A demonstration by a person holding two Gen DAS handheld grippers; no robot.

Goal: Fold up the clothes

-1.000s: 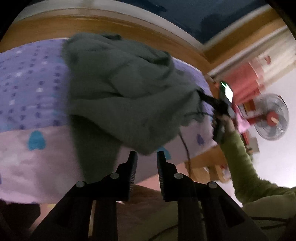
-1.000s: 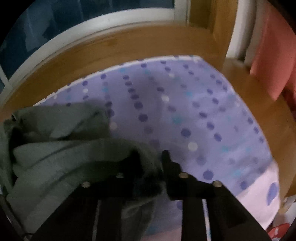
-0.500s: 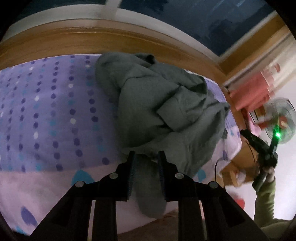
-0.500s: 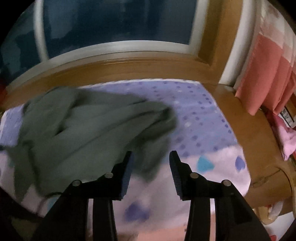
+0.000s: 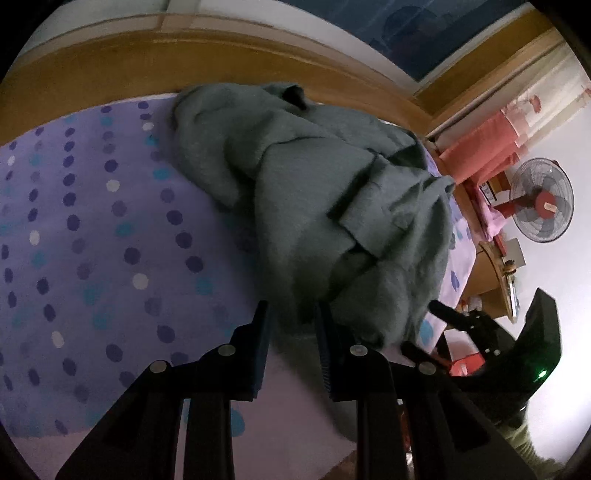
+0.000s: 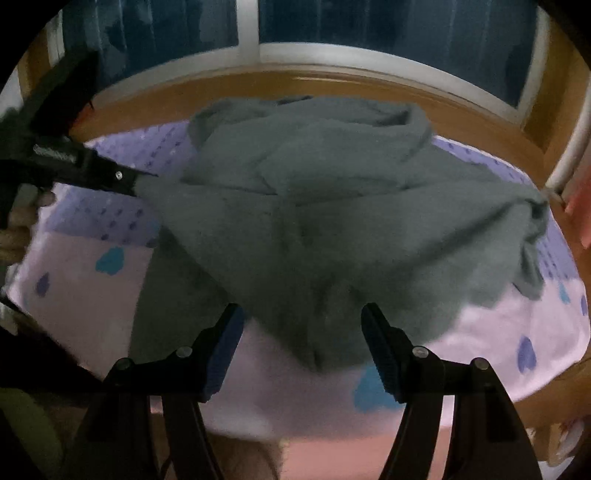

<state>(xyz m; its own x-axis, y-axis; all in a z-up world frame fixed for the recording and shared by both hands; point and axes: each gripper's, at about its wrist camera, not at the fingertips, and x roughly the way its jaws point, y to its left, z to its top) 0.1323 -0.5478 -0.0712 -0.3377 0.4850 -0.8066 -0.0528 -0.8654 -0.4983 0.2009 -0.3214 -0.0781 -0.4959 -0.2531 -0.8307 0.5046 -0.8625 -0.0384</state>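
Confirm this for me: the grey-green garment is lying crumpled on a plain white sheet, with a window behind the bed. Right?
Not quite. The sheet is not plain white: it is purple with dots, turning pale pink with hearts near its edge, as the left wrist view shows. The grey-green garment does lie crumpled on it, with a window behind the bed.
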